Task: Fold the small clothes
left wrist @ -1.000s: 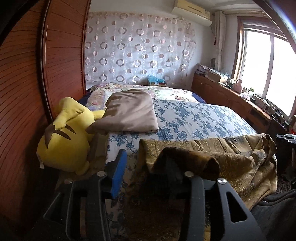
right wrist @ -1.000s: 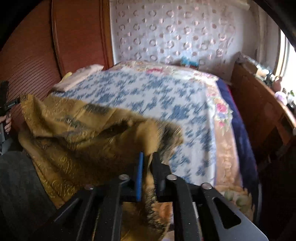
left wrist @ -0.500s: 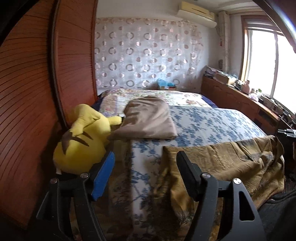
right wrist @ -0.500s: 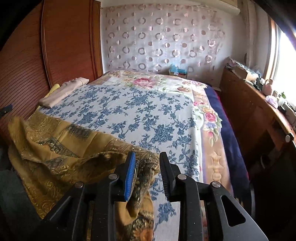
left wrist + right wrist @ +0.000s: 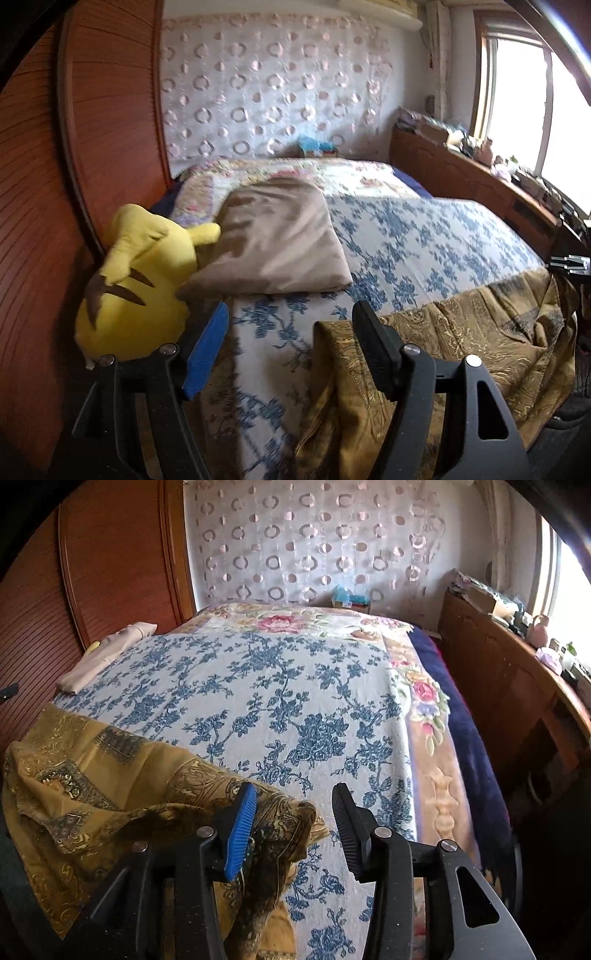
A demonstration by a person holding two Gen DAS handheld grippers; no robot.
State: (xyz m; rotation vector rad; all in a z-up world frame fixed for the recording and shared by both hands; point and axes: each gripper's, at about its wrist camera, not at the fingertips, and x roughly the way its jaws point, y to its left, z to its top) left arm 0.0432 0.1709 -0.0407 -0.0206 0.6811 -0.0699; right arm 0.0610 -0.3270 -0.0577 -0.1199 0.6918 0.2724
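On bed (image 5: 280,686), gold cloth (image 5: 92,786) now free of both tools

Daylight from window (image 5: 517,107) – glare there; fisheye edges dark, slight blur.

1. Our left gripper (image 5: 291,343) points forward and down. Its jaws stand wide apart, the blue pad on the left and the black pad on the right.
2. Nothing is pressed between our left pads; the right pad lies just against the near edge of the gold patterned cloth (image 5: 461,339) without clamping it.
3. Our right gripper (image 5: 295,823) also points forward and down, and its jaws are opening.
4. A corner of the cloth lies against the blue left finger (image 5: 242,830) of our right gripper; the black right finger stands clear of it, so no pinch shows.
5. No hand or sleeve of ours shows in either wrist view.
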